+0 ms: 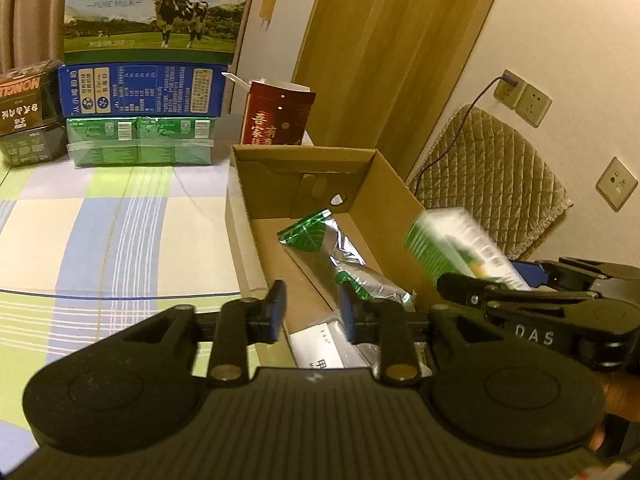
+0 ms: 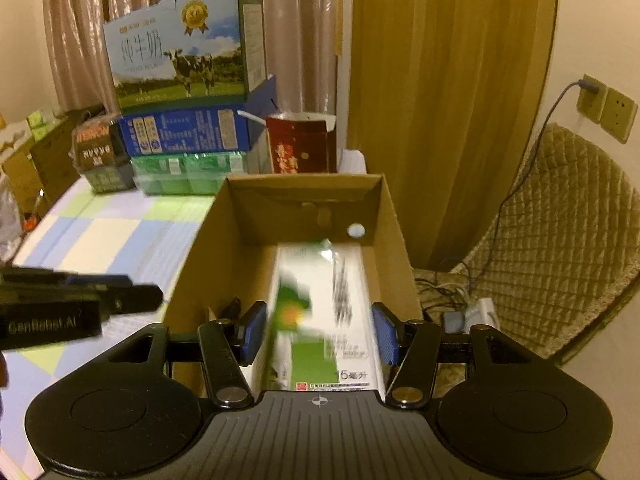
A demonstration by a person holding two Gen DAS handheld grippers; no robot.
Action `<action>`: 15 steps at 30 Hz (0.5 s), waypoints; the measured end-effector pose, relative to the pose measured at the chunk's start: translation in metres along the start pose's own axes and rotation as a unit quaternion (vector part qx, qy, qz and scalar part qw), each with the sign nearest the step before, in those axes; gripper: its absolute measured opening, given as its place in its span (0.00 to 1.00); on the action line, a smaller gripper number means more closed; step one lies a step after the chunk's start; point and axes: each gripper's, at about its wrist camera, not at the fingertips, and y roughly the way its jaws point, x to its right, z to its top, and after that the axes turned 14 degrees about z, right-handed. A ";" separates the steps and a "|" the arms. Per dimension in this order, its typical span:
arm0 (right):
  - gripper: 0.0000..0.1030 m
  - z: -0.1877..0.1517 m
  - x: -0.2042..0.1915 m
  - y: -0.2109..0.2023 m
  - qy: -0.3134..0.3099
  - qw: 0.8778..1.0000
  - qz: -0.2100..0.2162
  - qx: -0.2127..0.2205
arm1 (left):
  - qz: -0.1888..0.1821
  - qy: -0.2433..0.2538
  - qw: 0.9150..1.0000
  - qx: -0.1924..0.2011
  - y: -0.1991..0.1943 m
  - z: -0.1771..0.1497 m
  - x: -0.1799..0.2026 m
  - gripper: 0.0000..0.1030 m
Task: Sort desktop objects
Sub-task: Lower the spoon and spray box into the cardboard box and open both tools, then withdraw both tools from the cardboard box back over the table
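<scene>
An open cardboard box (image 1: 392, 184) (image 2: 392, 216) stands on the checked table. Inside lie a green and silver foil packet (image 1: 344, 256) and a white box (image 1: 316, 344). My right gripper (image 2: 320, 332) is over the cardboard box with a white and green carton (image 2: 324, 312) between its blue pads (image 2: 386, 336), blurred by motion; its jaws stand wide and I cannot tell whether they still touch it. The carton (image 1: 456, 248) also shows in the left wrist view. My left gripper (image 1: 312, 312) is open and empty at the cardboard box's near left edge.
At the table's back stand a stacked milk carton case (image 1: 156, 4), a blue box (image 1: 140, 90), green packs (image 1: 140, 140), dark boxes (image 1: 28, 112) and a red bag (image 1: 276, 116). A quilted chair (image 2: 560, 240) and wall sockets (image 2: 604, 108) are to the right.
</scene>
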 end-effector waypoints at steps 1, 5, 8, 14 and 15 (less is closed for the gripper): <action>0.78 0.001 0.001 -0.001 0.002 1.000 -0.002 0.005 | -0.001 -0.003 1.000 0.002 -0.001 0.000 -0.002 0.42; 0.83 0.001 -0.001 -0.004 -0.008 1.000 -0.010 0.007 | 0.010 -0.009 1.000 0.013 -0.003 -0.003 -0.010 0.66; 0.83 -0.003 -0.002 -0.007 -0.010 1.000 -0.016 0.003 | 0.020 -0.011 1.000 0.014 -0.005 -0.006 -0.016 0.79; 0.85 -0.013 -0.008 -0.022 -0.018 0.999 -0.030 0.000 | 0.042 -0.013 0.999 0.032 -0.020 -0.016 -0.023 0.96; 0.86 -0.014 -0.009 -0.026 -0.017 0.999 -0.031 0.002 | 0.046 -0.014 0.998 0.037 -0.024 -0.018 -0.025 0.98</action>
